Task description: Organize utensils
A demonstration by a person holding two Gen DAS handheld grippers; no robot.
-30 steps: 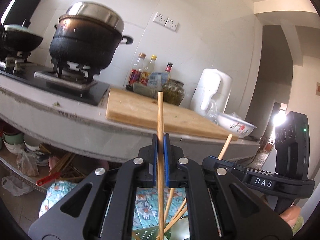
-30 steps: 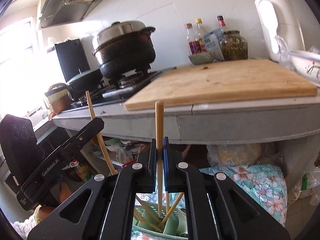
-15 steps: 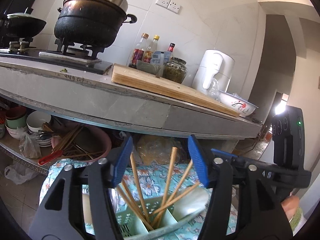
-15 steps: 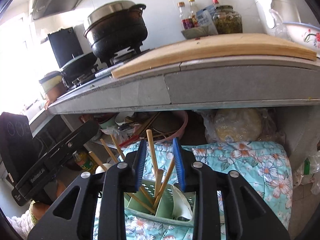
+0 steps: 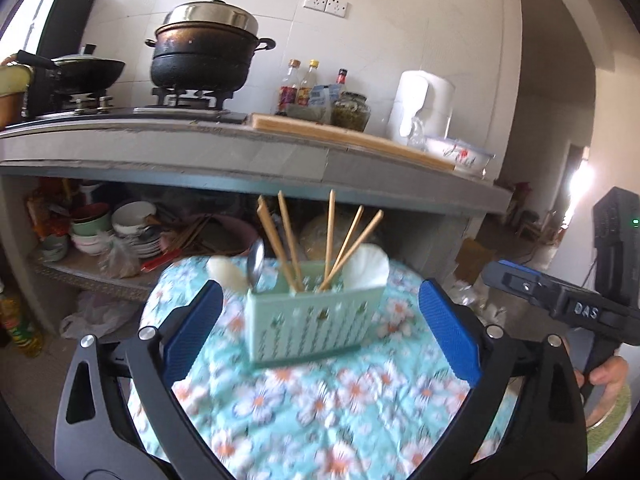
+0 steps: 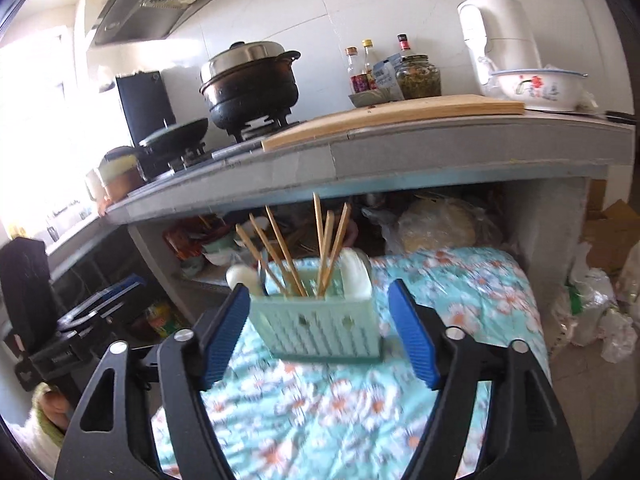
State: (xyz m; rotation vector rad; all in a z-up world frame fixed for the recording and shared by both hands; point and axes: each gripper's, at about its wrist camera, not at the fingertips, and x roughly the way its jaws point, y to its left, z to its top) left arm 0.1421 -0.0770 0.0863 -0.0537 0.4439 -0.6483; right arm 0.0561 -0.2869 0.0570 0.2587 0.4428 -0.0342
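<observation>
My left tongs [image 5: 320, 320] gape wide, the ribbed blue pads [image 5: 192, 334] well apart and gripping nothing. Between them, but clear of both, stands the utensil caddy [image 5: 310, 320]: a pale green plastic box with slotted, perforated walls, upright on a turquoise cloth printed with white and orange flowers [image 5: 320, 408]. At its left end a white spoon handle [image 5: 226, 274] and a shiny metal spoon [image 5: 256, 262] lean outward. Next come wooden chopsticks [image 5: 330, 236], straight and tan, fanned at different angles from the middle compartments. At its right end sits a rounded white ceramic spoon bowl [image 5: 368, 266]. Farther right, my other tool's black body shows, gripped in my hand [image 5: 604, 376].

My right tongs [image 6: 318, 330] are likewise spread wide and hold nothing; the caddy [image 6: 320, 328] sits between their blue pads [image 6: 224, 332], untouched, the chopsticks [image 6: 320, 240] rising from it.

Behind everything runs a grey concrete counter [image 6: 400, 152]. From left: a black wok [image 5: 88, 70], a sooty black pot with a steel lid [image 5: 206, 50] on the gas burner, sauce bottles [image 5: 300, 86], a glass jar of greens [image 5: 352, 110], a wooden cutting board [image 6: 400, 114], a white kettle [image 6: 498, 34], and a flowered bowl [image 6: 536, 88]. Under the counter, stacked bowls and plates [image 5: 120, 228] crowd a shelf.
</observation>
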